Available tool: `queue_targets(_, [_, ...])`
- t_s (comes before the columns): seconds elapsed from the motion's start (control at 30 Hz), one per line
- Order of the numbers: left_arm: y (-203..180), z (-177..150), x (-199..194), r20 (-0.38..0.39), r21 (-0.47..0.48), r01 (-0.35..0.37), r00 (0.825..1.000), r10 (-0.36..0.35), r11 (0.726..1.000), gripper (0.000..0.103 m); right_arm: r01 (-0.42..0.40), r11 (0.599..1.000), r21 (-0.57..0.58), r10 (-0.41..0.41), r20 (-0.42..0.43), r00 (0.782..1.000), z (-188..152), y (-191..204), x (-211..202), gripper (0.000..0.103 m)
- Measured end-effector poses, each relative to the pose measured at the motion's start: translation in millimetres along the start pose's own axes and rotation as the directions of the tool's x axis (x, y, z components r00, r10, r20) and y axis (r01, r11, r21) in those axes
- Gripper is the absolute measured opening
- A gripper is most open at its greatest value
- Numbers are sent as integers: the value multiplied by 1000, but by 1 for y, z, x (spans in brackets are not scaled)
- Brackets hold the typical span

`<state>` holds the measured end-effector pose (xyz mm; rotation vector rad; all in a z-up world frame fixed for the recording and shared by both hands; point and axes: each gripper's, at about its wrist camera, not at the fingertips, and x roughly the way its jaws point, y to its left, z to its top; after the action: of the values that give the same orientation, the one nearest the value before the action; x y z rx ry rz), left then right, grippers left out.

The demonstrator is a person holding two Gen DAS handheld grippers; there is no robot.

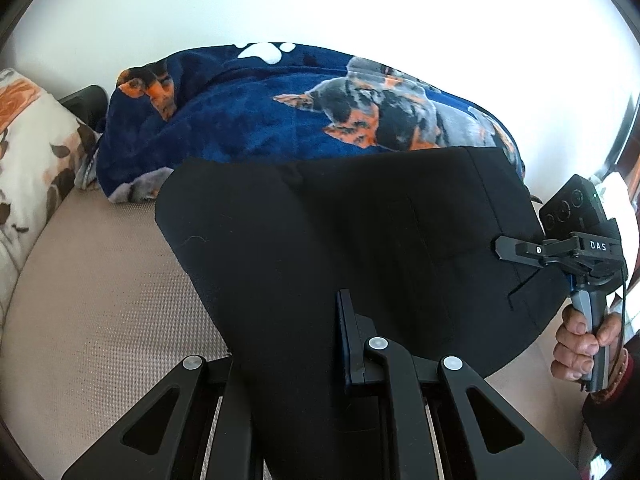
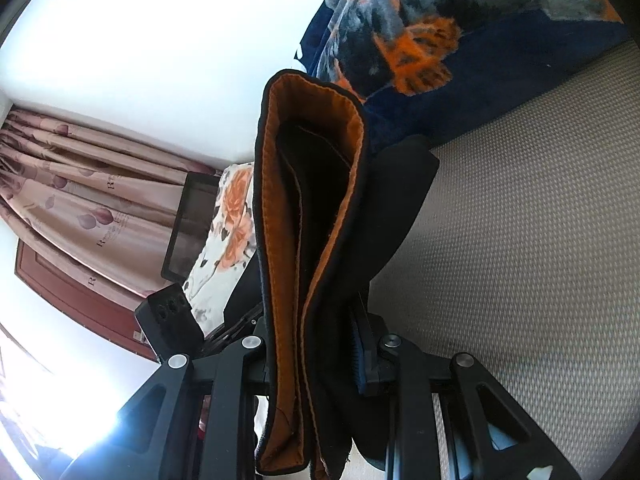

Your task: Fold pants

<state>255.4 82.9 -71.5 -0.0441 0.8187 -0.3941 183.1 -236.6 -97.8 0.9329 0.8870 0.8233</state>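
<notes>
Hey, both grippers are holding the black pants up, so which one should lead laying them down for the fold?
Probably the right gripper: it clamps the pants at the waistband, while the left gripper grips a leg.

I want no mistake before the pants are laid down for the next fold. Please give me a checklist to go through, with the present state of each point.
1. Left claw grips the black pants: ok, cloth runs between its fingers.
2. Right claw grips the waistband: ok, the orange-lined band is pinched.
3. Both claws hold the same garment: ok, the left wrist view shows the right claw on the pants' edge.
4. Cloth is smooth between claws: ok, no big wrinkle.
5. Beige mattress has room: cannot tell, the blue blanket lies close behind.
6. Legs aligned: cannot tell.
</notes>
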Motion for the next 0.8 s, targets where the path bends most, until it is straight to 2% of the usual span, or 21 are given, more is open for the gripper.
queue_targets(0.5, [14,5,14,-2,-3,-14,1000,14,1000,13,-4,1000,21,3,15,1000,1,-7,0,23])
queue_targets(0.8, [24,1,24,-17,-31,-23,1000,22,999,14,21,999,50,-22,24,999,2,-21,-1,23])
